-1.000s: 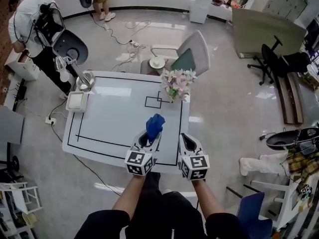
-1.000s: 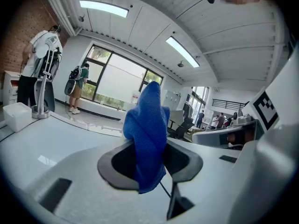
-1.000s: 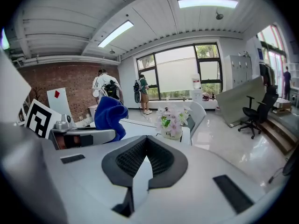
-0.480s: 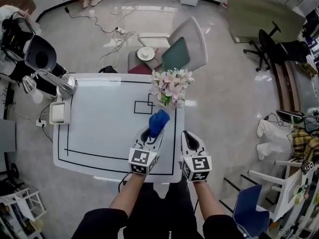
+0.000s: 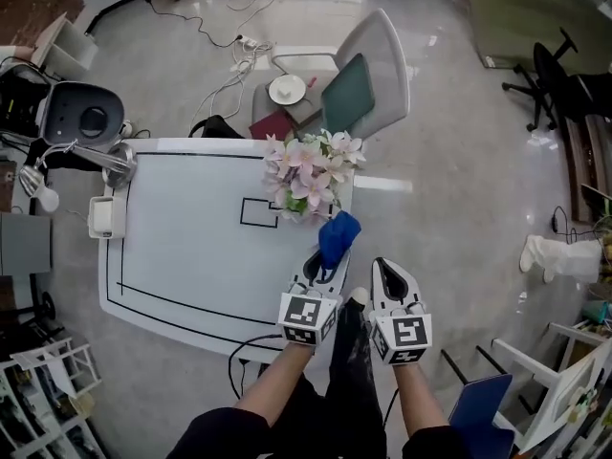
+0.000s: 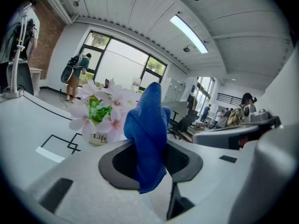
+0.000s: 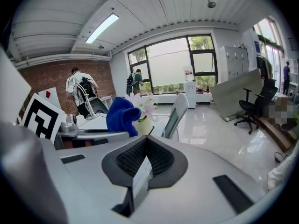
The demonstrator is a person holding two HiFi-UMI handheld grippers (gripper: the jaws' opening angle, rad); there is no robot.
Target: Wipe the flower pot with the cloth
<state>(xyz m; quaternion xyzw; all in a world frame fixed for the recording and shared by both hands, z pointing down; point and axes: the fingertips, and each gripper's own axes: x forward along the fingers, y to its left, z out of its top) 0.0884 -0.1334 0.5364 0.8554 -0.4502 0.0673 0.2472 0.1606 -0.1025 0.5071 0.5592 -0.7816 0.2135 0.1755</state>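
Nearly at the pot: it lies just beyond the cloth, slightly left

Left gripper [image 5: 323,259] is clenched on the blue cloth [image 5: 338,237], which stands up out of its jaws. The flower pot [image 6: 97,136] sits just beyond and slightly left, under pink flowers [image 5: 308,172], near the right edge of the table [image 5: 182,247]. The right gripper [image 5: 386,268], closed on nothing, hangs off the table and is farther from the pot.

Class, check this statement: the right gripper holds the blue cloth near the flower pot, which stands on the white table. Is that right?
Not quite: the gripper is wrong. The left gripper holds the blue cloth near the flower pot, which stands on the white table. The left gripper view shows the cloth pinched between its jaws. The right gripper is closed on nothing.
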